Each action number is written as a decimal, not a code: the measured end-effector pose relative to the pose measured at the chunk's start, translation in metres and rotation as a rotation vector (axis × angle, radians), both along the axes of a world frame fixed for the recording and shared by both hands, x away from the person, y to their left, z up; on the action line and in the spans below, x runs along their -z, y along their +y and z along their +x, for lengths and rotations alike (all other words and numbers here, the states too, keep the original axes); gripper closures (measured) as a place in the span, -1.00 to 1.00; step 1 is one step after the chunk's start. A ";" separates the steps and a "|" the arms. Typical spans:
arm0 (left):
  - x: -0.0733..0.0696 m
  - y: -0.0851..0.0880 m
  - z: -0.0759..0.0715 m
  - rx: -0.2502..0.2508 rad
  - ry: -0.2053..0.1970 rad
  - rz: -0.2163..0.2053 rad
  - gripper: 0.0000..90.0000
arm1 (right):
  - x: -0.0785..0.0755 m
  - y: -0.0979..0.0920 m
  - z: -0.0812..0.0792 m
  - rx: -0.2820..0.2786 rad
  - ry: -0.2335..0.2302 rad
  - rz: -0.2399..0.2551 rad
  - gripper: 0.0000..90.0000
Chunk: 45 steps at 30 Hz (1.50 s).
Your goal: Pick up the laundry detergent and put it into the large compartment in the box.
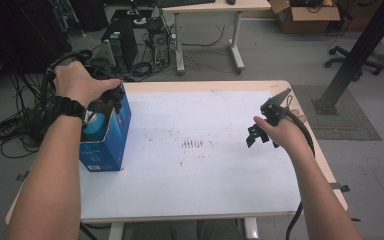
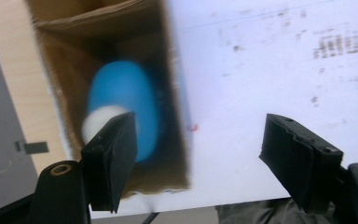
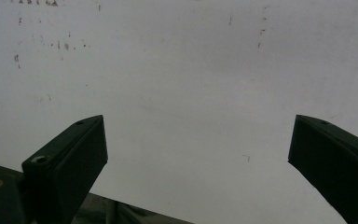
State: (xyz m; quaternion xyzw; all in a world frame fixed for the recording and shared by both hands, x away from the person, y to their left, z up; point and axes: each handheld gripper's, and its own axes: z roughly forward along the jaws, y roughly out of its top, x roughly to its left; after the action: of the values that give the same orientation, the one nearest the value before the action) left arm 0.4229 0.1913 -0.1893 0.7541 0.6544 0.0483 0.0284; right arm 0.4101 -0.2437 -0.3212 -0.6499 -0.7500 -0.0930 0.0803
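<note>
- Standing at the left edge of the table: a blue cardboard box, upright, top flaps open, brown inside.
- Lying inside the box: a blue bottle with a white cap, blurred in the left gripper view; its cap end points toward the near edge of the table in that view. In the high view a part of the bottle shows through the open top.
- Left gripper: held in the person's left hand over the open top of the box, at the table's left edge. Seen along its own jaws, the left gripper has them spread apart with nothing pinched; one jaw hangs over the box mouth, the other over the bare white surface. The bottle lies below, clear of both pads.
- Right gripper: held in the person's right hand above the right part of the table, near its right edge, well apart from the box. In its own view the right gripper has its jaws spread wide, with the white surface beneath and nothing between them.
- Table surface: white, with dark smudges near the middle.
- Watch: black, worn on the left wrist.
- Cable: black, trailing from the right gripper along the forearm.
</note>
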 end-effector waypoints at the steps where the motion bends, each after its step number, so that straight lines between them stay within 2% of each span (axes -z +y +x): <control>1: 0.000 0.000 0.000 0.000 0.000 0.000 -0.40 | 0.000 0.000 0.000 0.000 0.000 0.000 -0.90; 6: 0.000 -0.022 -0.003 0.032 -0.005 -0.009 -0.42 | -0.003 0.000 -0.002 -0.006 -0.005 -0.001 -0.90; 21: 0.022 -0.073 -0.006 0.091 0.019 -0.047 -0.47 | -0.004 -0.003 -0.006 -0.006 -0.009 0.009 -0.90; 29: 0.032 -0.090 -0.008 0.121 0.030 -0.040 -0.59 | -0.001 -0.005 -0.006 -0.014 -0.009 0.014 -0.90; 32: 0.037 -0.095 -0.008 0.124 0.031 -0.068 -0.63 | -0.001 -0.005 -0.006 -0.015 -0.010 0.015 -0.90; 39: 0.046 -0.101 -0.008 0.135 0.038 -0.061 -0.72 | -0.001 -0.007 -0.008 -0.014 -0.011 0.019 -0.90; 45: 0.049 -0.102 -0.008 0.145 0.031 -0.094 -0.75 | 0.001 -0.008 -0.008 -0.010 -0.007 0.019 -0.90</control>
State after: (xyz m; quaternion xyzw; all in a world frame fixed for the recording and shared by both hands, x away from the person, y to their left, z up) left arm 0.4145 0.0897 -0.2381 0.7980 0.5999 0.0035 0.0569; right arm 0.4017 -0.2521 -0.3226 -0.6450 -0.7527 -0.1021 0.0842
